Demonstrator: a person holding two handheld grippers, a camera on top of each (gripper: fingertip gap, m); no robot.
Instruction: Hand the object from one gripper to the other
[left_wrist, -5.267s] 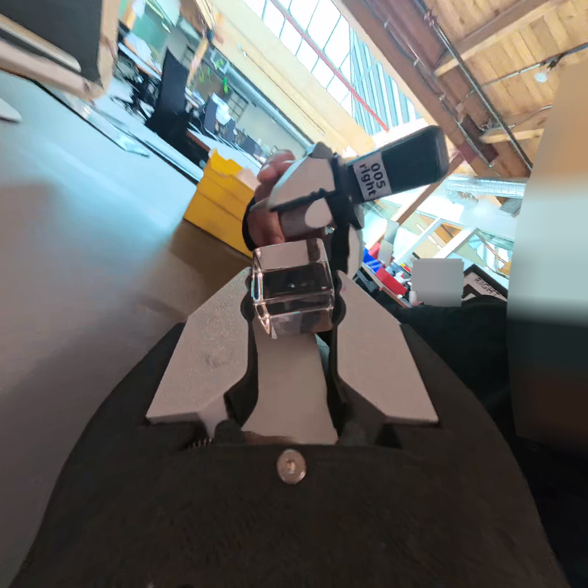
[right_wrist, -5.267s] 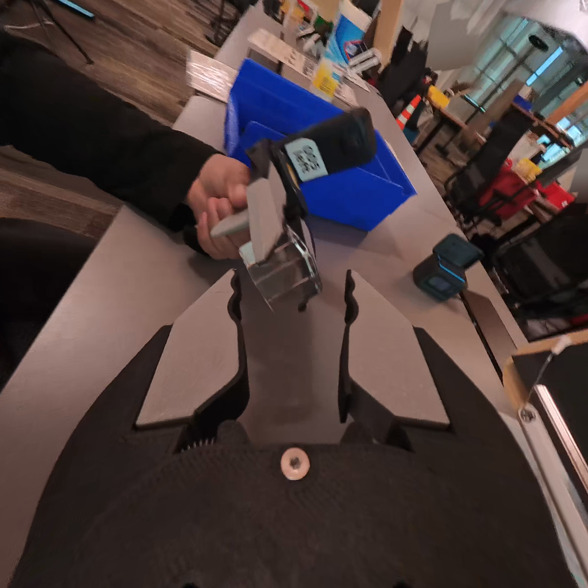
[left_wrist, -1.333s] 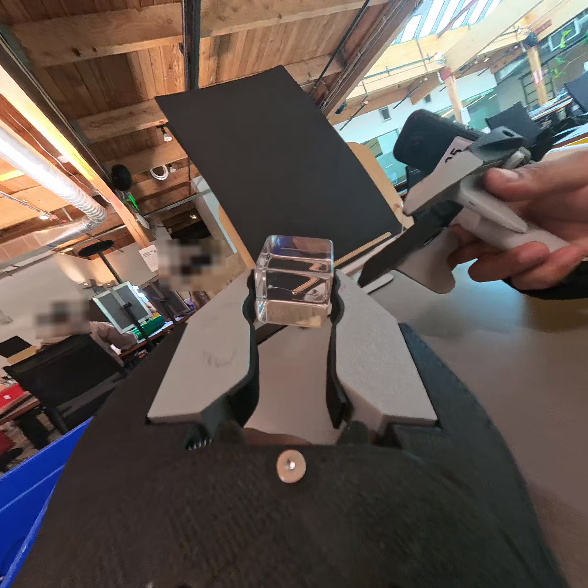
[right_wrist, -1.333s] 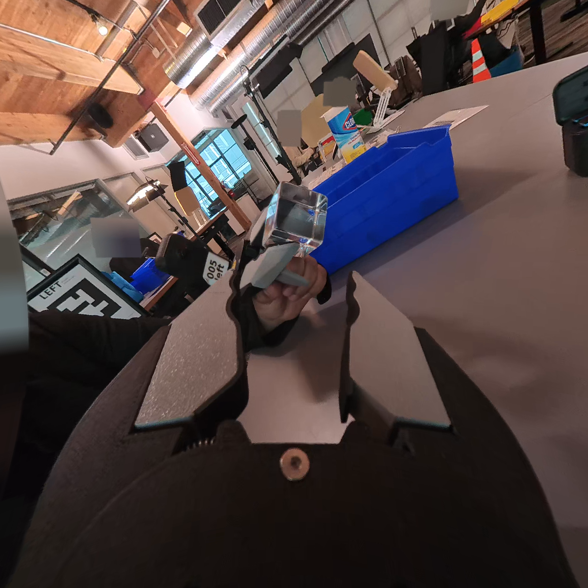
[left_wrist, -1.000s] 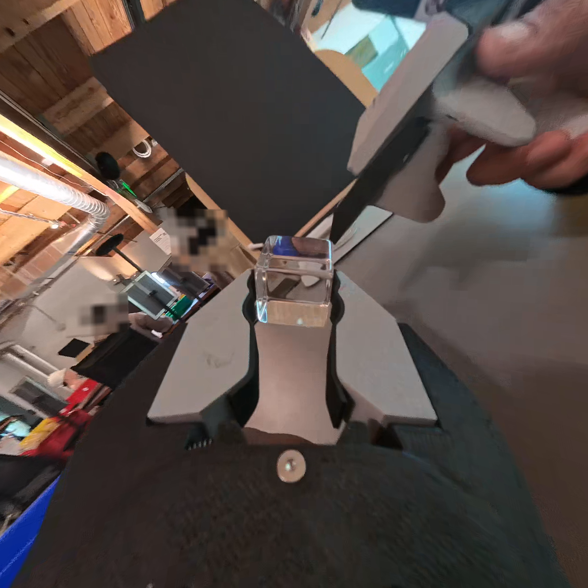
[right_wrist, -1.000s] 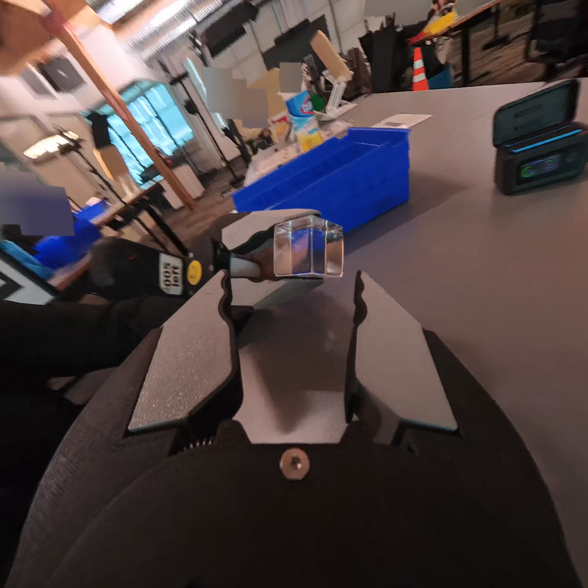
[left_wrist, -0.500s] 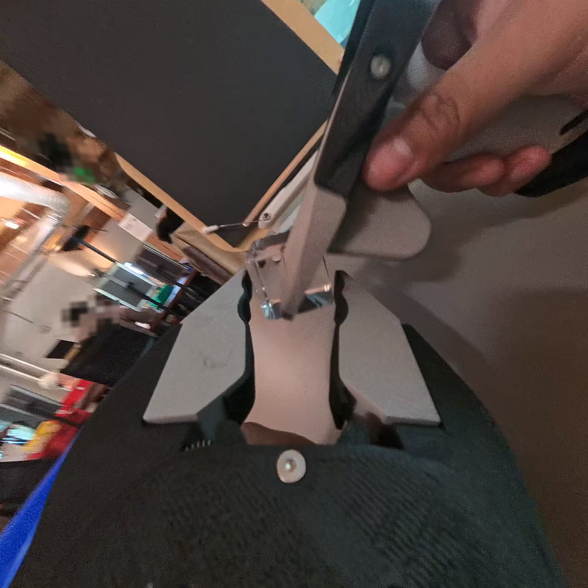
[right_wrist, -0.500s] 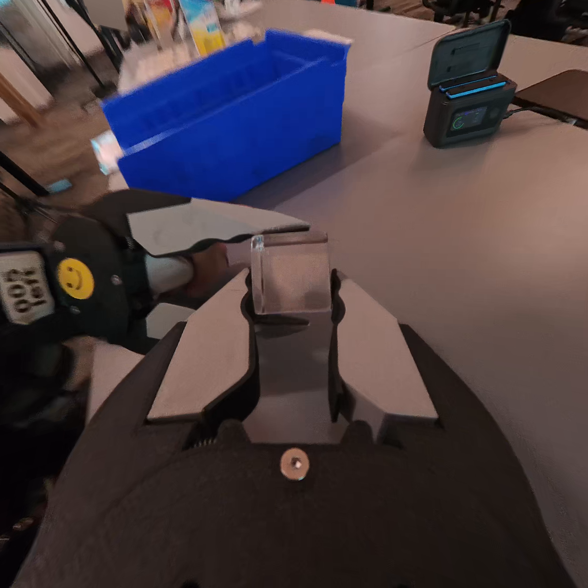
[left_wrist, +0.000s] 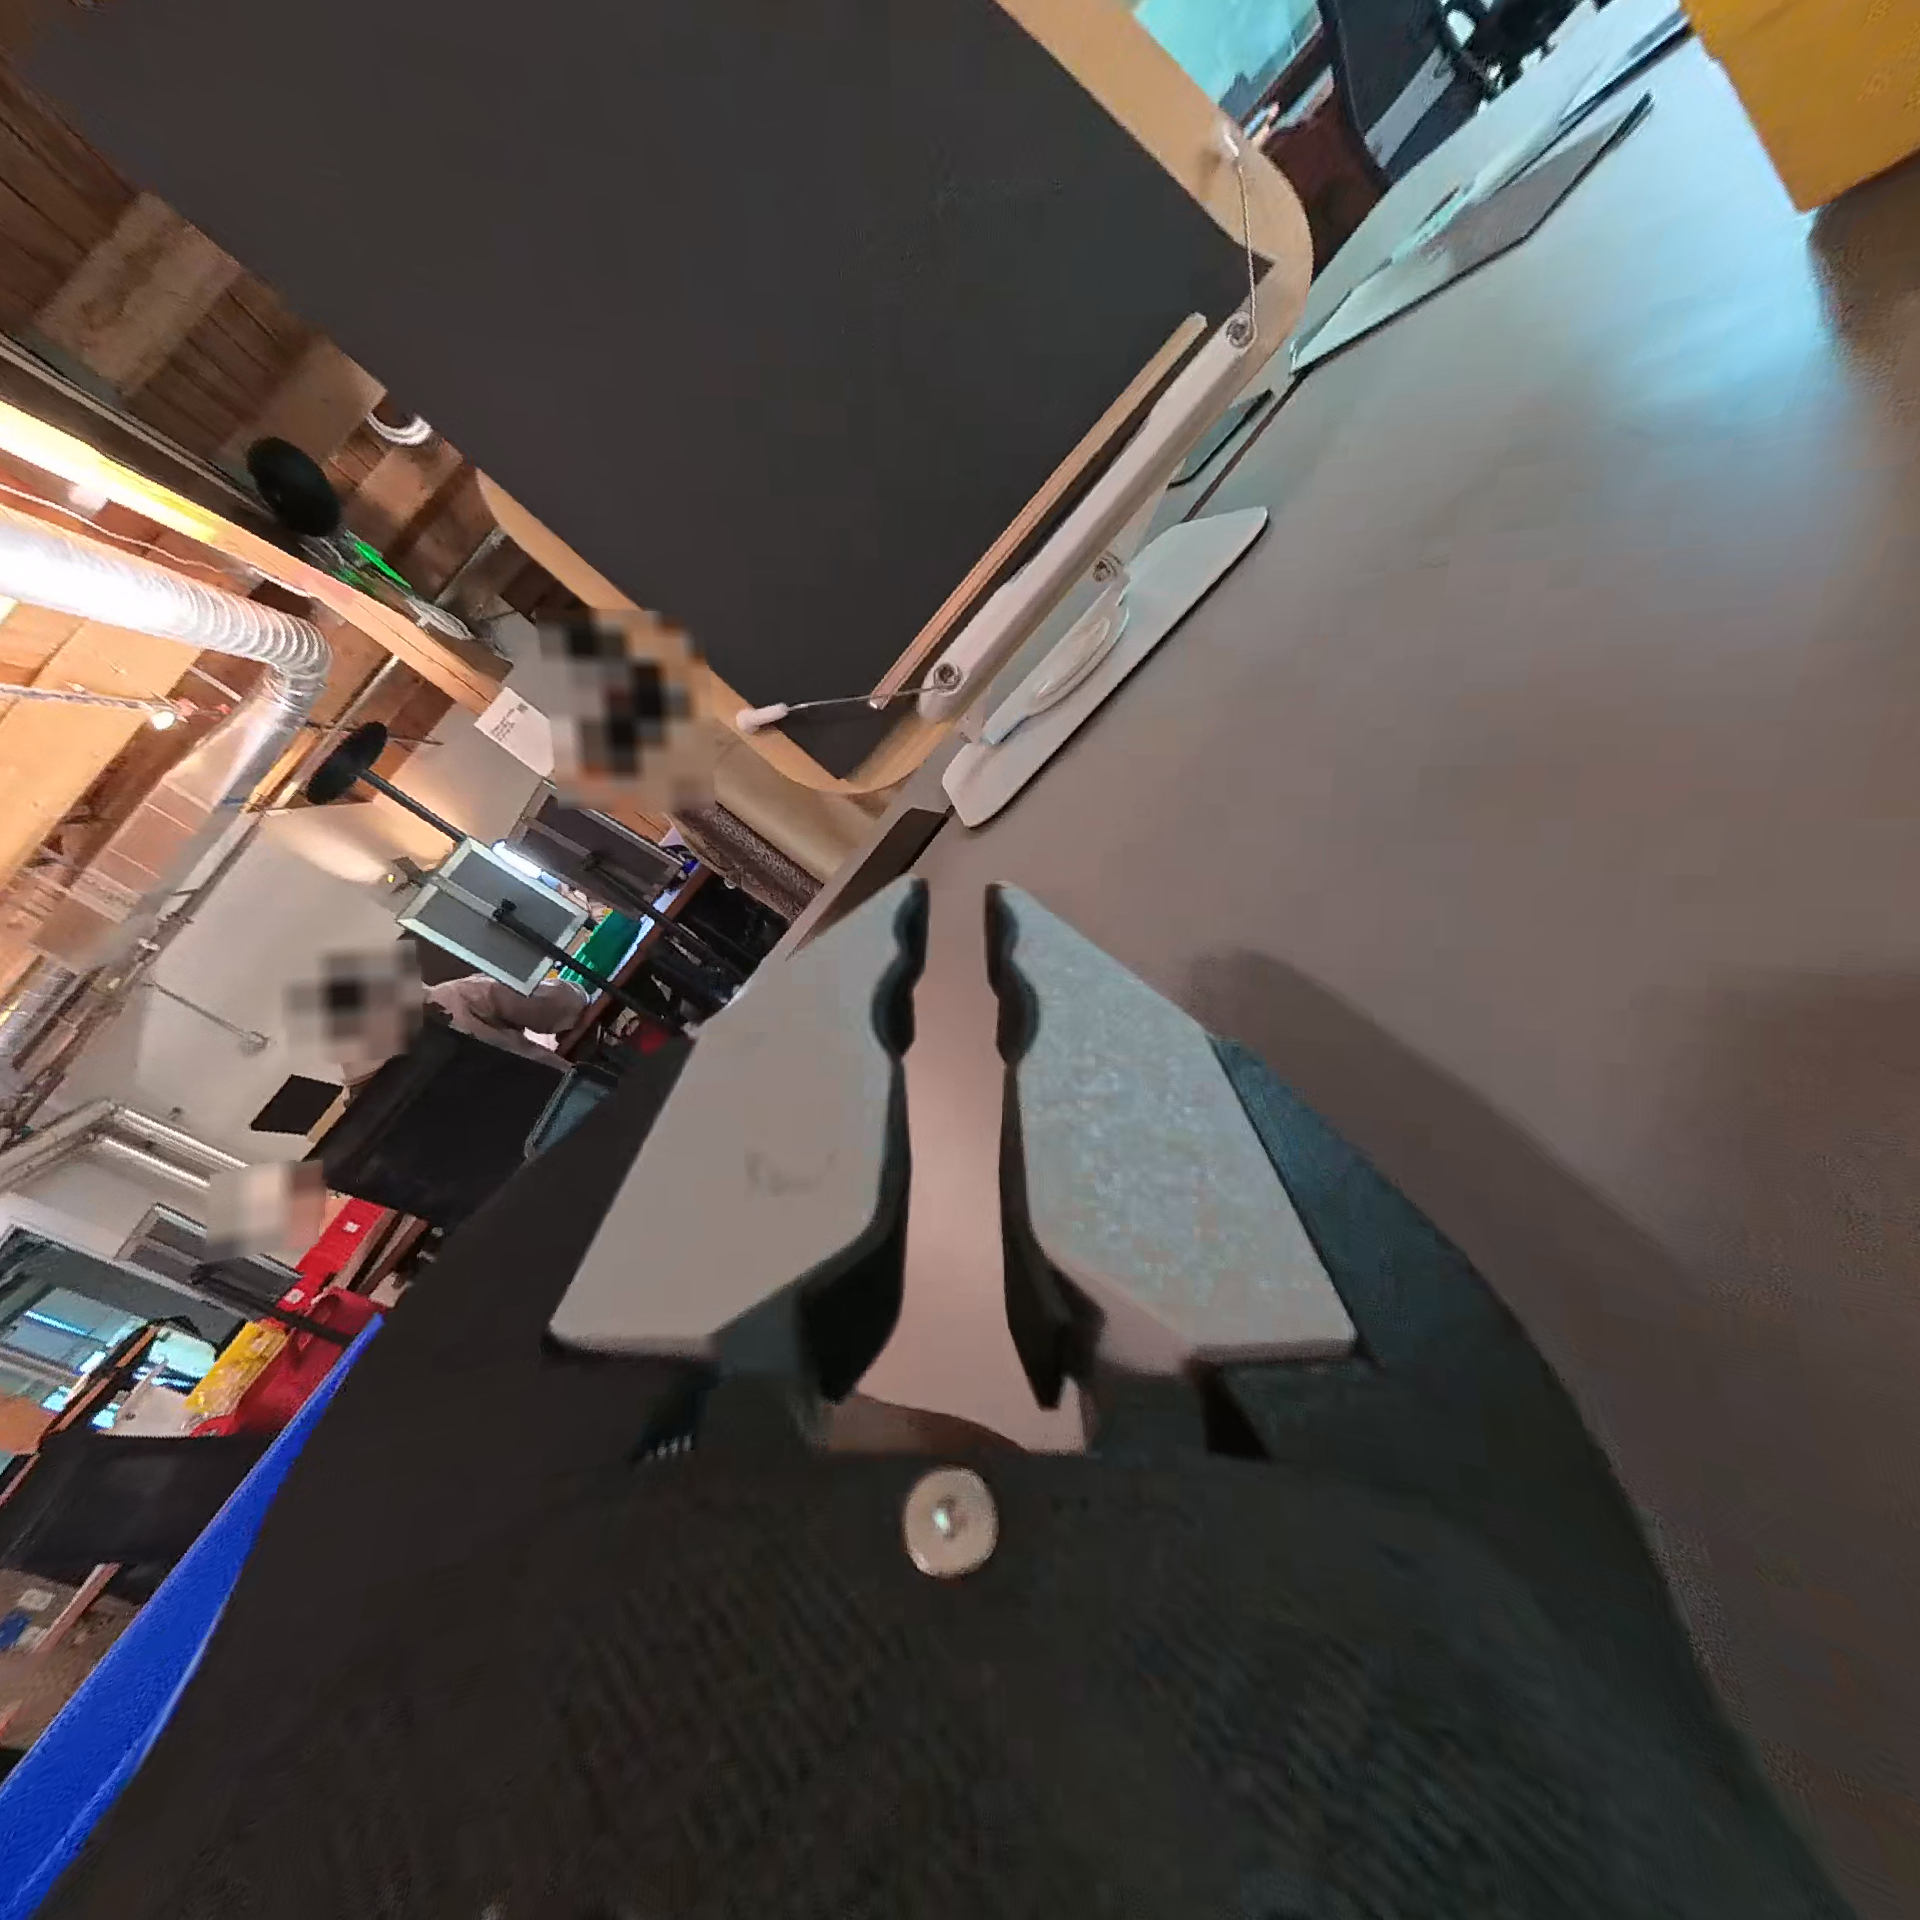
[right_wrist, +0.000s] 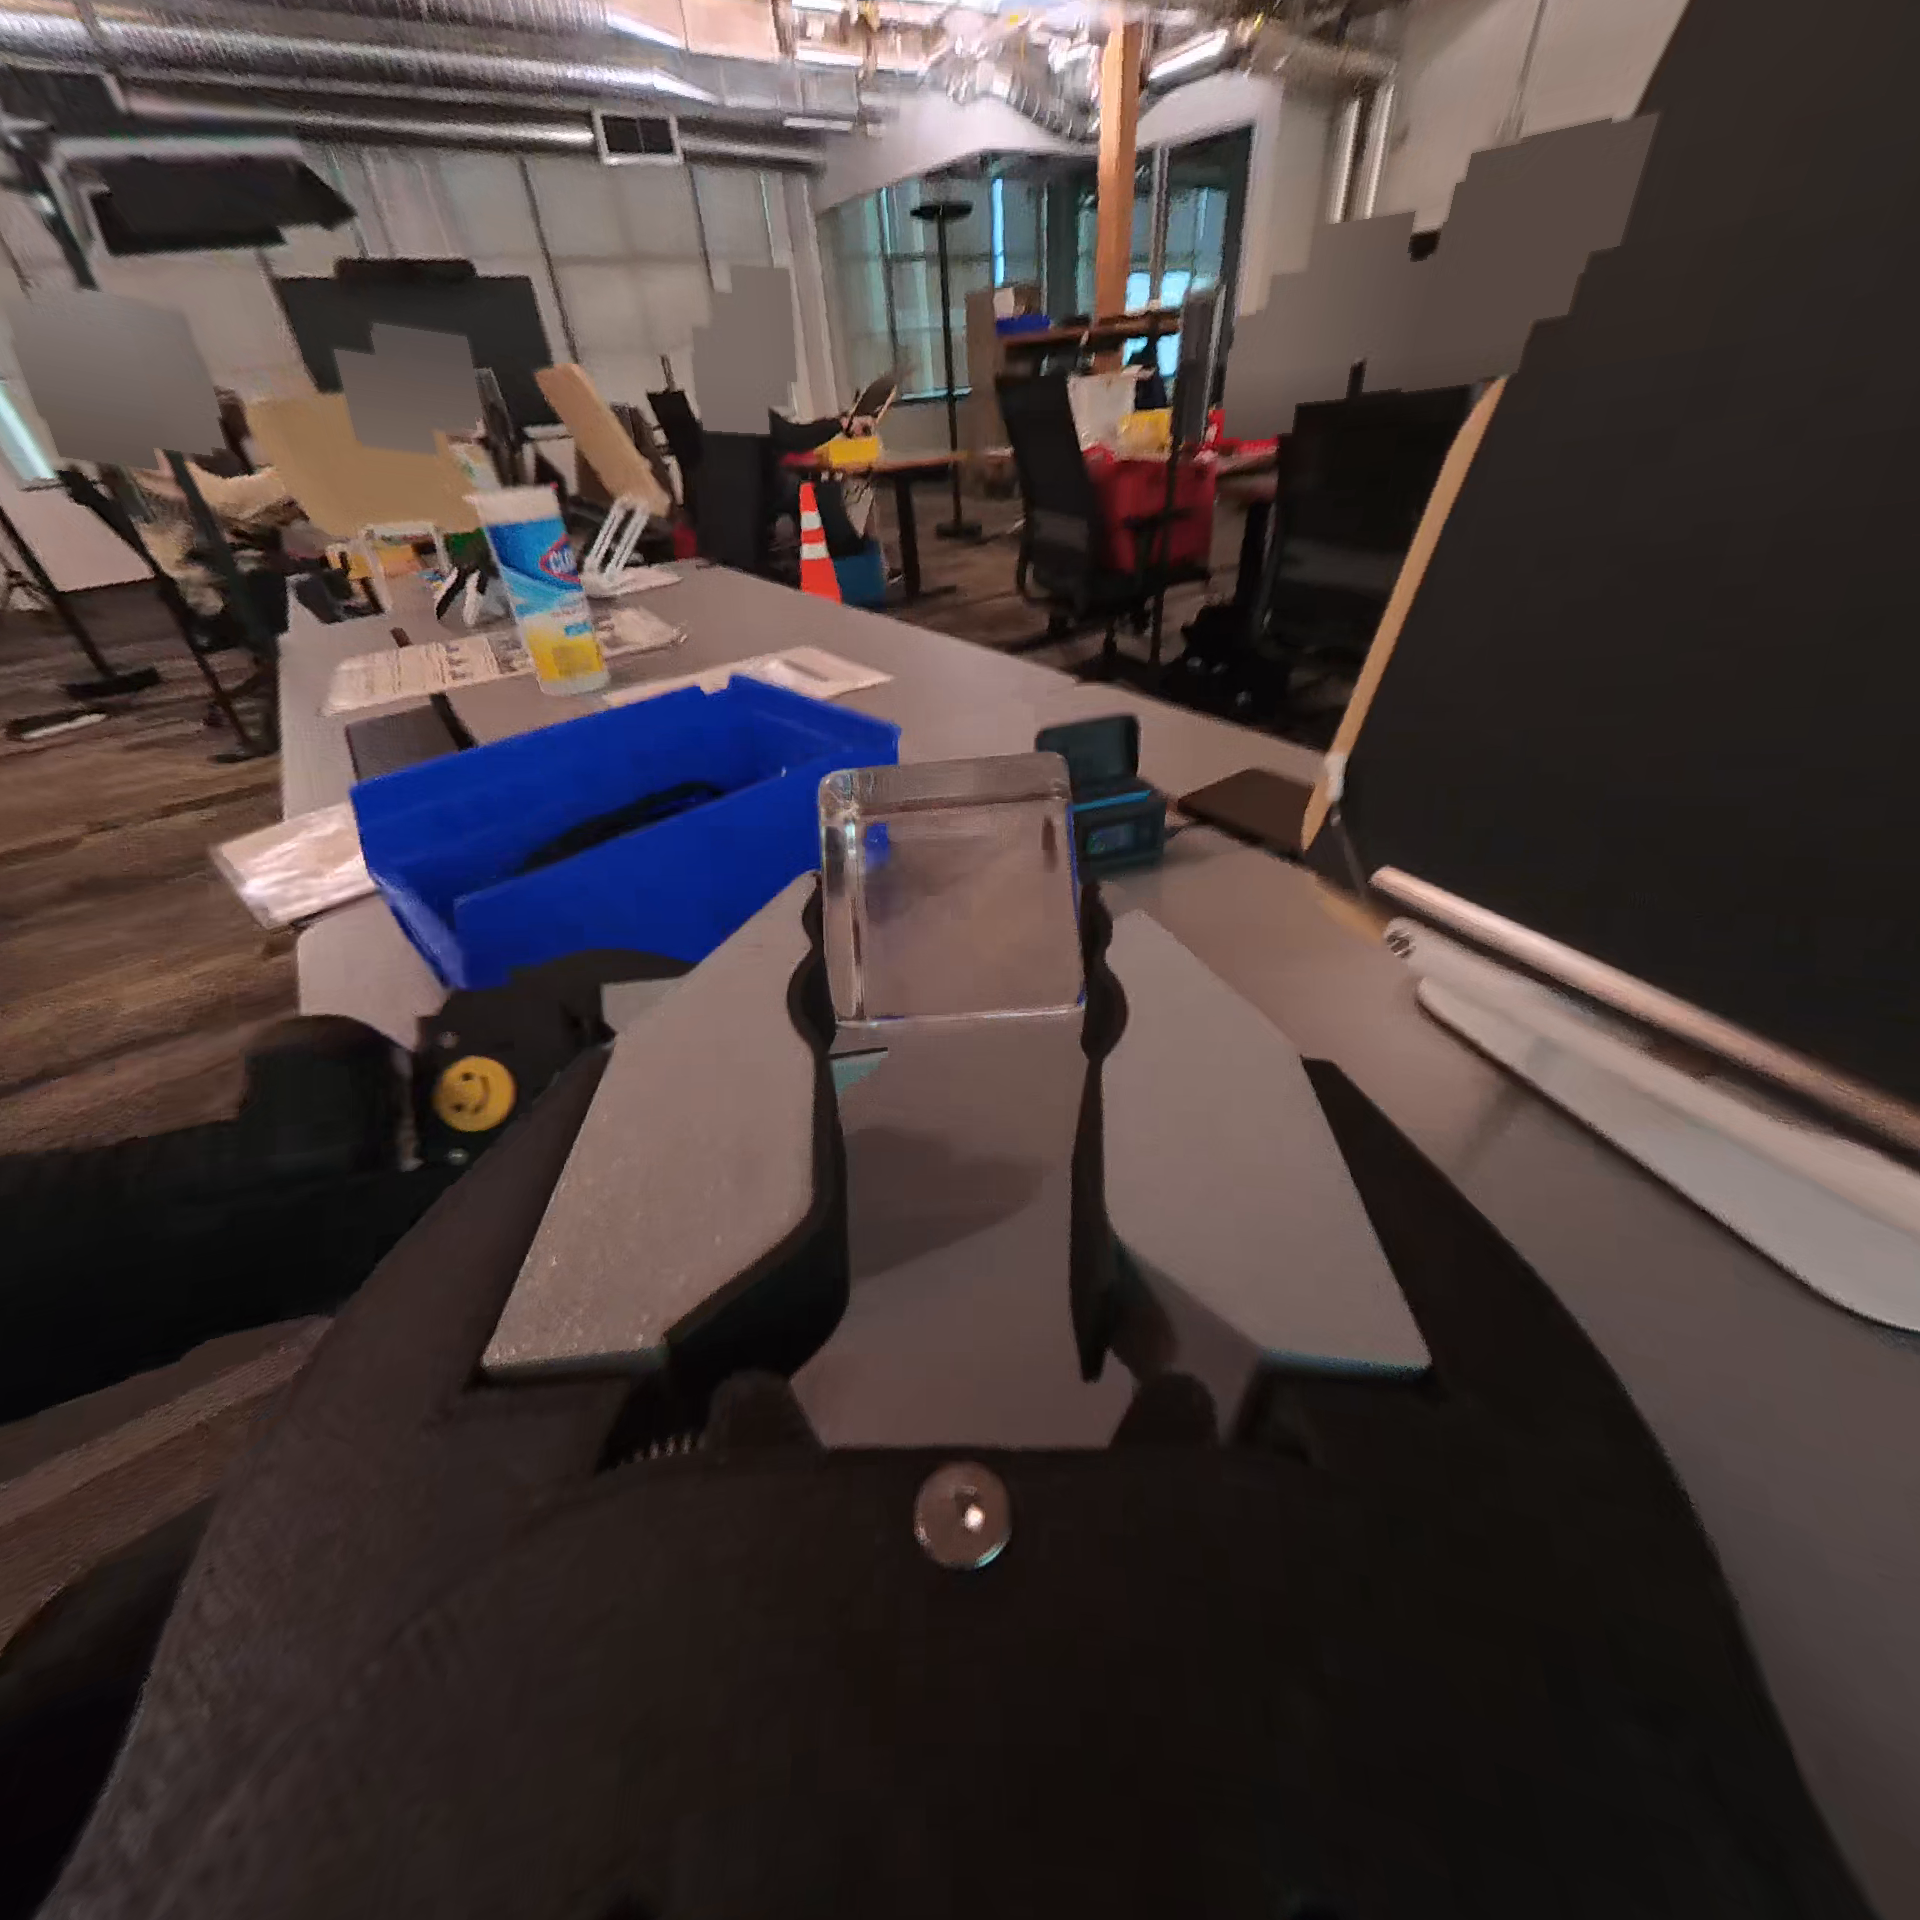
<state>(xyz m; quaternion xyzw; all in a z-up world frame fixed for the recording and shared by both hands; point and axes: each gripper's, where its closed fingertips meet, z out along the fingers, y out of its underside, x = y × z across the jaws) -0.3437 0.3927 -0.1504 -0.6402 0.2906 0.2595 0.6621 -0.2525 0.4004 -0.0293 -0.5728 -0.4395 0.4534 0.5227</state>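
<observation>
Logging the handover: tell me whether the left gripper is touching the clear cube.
Apart. The left wrist view shows the left gripper with nothing between its nearly closed fingers. The right wrist view shows the clear cube clamped in the right gripper.

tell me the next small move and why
Probably draw the right claw back a little and steady it. The clear cube sits clamped between its fingertips, while the left claw is nearly closed and empty, so the handover looks done and only clearing away from the left claw remains.
</observation>
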